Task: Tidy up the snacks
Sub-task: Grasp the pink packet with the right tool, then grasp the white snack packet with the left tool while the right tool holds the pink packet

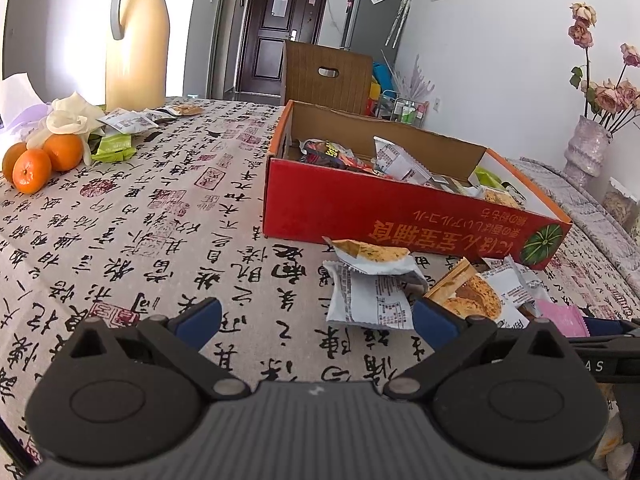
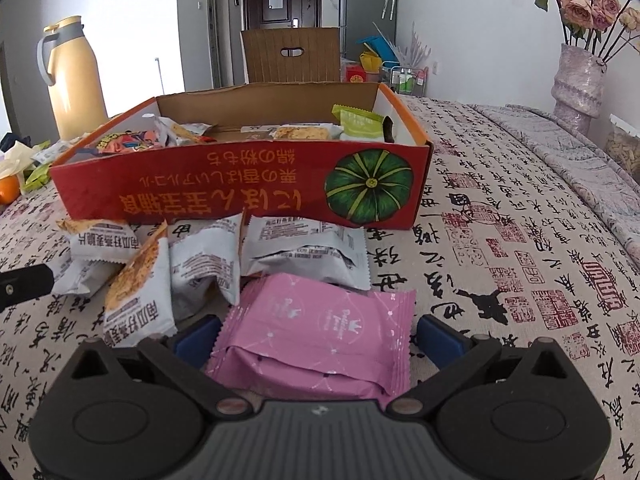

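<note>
Box: red pumpkin-print carton (image 2: 240, 184) sits open in the middle of the tabletop, already partly filled — a dark chilli-coloured bag, white cracker packets and a green packet (image 2: 358, 124) lie inside.
Loose pile: several white cracker packets (image 2: 304, 248) lie on the cloth just in front of the carton's near wall, some overlapping, none boxed yet.
Pink packet (image 2: 320, 332): flat on the cloth, nearest the table's front edge, touching the white ones.
Right gripper (image 2: 320, 338): fingers spread wide, one on each side of the pink packet, not clamped on it — my guess is this one goes next.
Left gripper (image 1: 316, 320): fingers apart, holding nothing, low over the cloth beside the pile's left end.
Far left corner: more packets (image 1: 128, 122) and a green one by the oranges (image 1: 40, 162) and the thermos jug (image 1: 136, 40), also unsorted.
Progress: roughly halfway by my reckoning; two heaps remain outside the carton.
</note>
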`<action>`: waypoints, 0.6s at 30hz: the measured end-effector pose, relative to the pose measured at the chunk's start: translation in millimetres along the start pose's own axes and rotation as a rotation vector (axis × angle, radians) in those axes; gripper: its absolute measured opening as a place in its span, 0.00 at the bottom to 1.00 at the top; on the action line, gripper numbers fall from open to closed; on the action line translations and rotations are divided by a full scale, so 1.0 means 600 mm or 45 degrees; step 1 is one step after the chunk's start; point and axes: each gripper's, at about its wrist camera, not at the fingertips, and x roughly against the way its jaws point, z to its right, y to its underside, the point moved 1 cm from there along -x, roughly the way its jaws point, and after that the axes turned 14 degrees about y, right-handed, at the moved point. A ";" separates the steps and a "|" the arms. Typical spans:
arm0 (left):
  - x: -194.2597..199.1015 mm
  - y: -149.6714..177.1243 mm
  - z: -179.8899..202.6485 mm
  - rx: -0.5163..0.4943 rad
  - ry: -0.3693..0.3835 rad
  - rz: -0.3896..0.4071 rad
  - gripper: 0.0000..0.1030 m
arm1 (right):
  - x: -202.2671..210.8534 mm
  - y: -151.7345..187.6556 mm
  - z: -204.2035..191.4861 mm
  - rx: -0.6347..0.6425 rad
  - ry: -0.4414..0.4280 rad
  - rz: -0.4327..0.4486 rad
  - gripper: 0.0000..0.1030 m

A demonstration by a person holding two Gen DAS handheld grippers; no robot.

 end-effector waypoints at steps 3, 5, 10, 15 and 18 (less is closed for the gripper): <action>0.000 0.000 -0.001 0.005 0.000 -0.001 1.00 | 0.001 0.000 0.002 -0.002 -0.016 -0.002 0.97; 0.000 0.000 -0.002 0.009 -0.002 -0.004 1.00 | 0.005 0.000 0.003 0.002 -0.025 0.010 0.88; 0.001 0.001 -0.003 0.015 -0.001 -0.002 1.00 | 0.014 0.003 0.010 0.001 -0.045 0.028 0.77; 0.001 0.001 -0.003 0.017 -0.003 -0.002 1.00 | 0.021 0.009 0.015 0.013 -0.045 0.050 0.67; 0.001 0.001 -0.003 0.017 -0.004 -0.004 1.00 | 0.027 0.012 0.014 0.020 -0.045 0.066 0.65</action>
